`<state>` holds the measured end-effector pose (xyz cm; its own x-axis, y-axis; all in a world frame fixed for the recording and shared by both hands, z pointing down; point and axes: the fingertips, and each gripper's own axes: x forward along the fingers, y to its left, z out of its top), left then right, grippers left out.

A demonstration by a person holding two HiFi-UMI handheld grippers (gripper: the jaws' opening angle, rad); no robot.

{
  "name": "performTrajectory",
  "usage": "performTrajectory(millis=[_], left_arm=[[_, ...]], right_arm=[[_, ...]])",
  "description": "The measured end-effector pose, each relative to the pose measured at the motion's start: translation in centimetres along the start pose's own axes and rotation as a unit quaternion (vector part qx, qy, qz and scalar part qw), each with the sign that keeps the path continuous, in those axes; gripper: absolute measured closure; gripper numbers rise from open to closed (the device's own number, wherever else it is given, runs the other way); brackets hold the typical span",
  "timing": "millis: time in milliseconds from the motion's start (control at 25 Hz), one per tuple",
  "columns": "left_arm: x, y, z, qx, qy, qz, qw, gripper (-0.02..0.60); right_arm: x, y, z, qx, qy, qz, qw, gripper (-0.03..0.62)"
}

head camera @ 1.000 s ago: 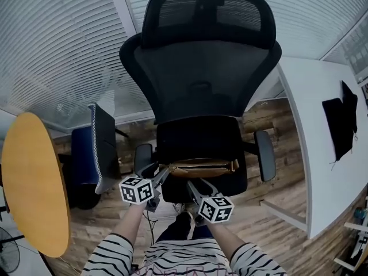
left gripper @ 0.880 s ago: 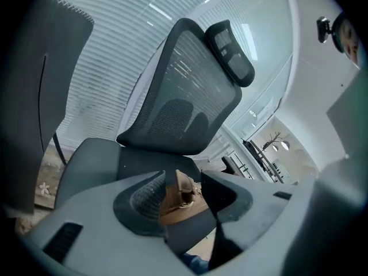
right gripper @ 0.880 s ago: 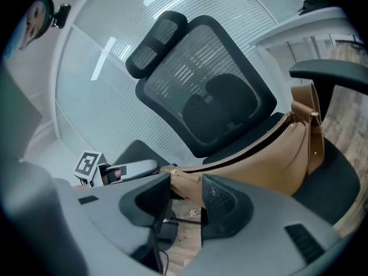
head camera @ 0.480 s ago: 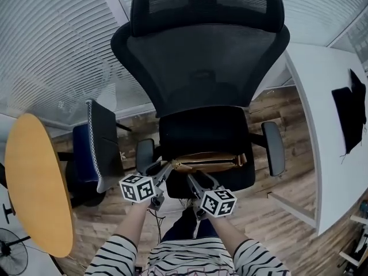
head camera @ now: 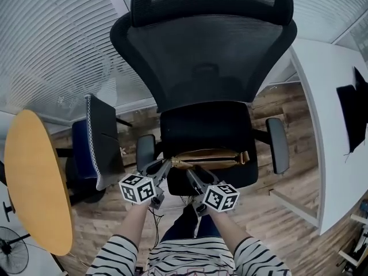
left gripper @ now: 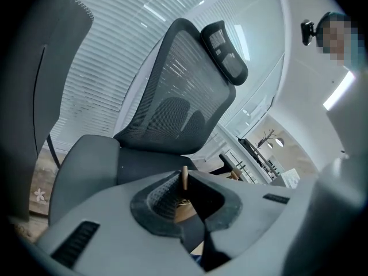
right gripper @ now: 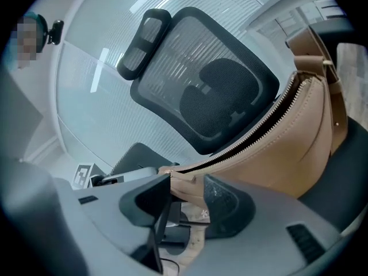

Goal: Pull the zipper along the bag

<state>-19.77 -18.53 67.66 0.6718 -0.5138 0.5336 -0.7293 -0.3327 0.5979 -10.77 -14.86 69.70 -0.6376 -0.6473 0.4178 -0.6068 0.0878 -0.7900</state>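
Observation:
A tan bag (head camera: 208, 157) lies across the black chair seat (head camera: 207, 128). Its zipper (right gripper: 253, 132) gapes open along the top edge. My left gripper (head camera: 171, 162) is at the bag's left end. In the left gripper view its jaws (left gripper: 185, 190) are closing, and the pads pinch a small tan zipper pull (left gripper: 184, 177) that stands upright between them. My right gripper (head camera: 188, 170) sits just beside it. It is shut (right gripper: 183, 193) on the tan corner of the bag (right gripper: 287, 154) below the zipper's end.
The chair's mesh back (head camera: 207, 56) rises behind the bag, with armrests (head camera: 279, 145) (head camera: 144, 151) on both sides. A yellow round table (head camera: 34, 177) is at the left, a dark blue seat (head camera: 95, 142) near it, and a white desk (head camera: 333, 114) at the right. The floor is wood.
The head view has moved in on the chair, which now fills more of the frame. Both grippers have stayed at the bag's left end, the right one shifted slightly right.

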Motion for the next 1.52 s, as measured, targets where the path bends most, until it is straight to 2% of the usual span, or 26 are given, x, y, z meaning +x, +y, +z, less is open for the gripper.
performTrajectory(millis=[520,920,1120,1240,1520], left_arm=[[-0.8,0.2,-0.5,0.043,-0.039,0.019,0.9982,0.532],[-1.0,0.3,-0.7,0.041,-0.044,0.020,0.9980,0.532],[-1.1,0.4,-0.7,0.040,-0.047,0.022,0.9979,0.532],[-1.0,0.3,-0.8,0.043,-0.048,0.022,0.9977,0.532],[-1.1,0.2,-0.9,0.044,-0.048,0.023,0.9976,0.532]], right_arm=[[0.9,0.7,-0.1,0.051,-0.016,0.030,0.998,0.413],[1.1,1.1,0.0,0.065,-0.015,0.058,0.996,0.419],[0.2,1.9,0.9,0.070,-0.040,0.092,0.993,0.471],[0.3,2.5,1.1,0.062,-0.037,0.110,0.991,0.499],[1.6,2.8,0.3,0.062,-0.013,0.104,0.993,0.516]])
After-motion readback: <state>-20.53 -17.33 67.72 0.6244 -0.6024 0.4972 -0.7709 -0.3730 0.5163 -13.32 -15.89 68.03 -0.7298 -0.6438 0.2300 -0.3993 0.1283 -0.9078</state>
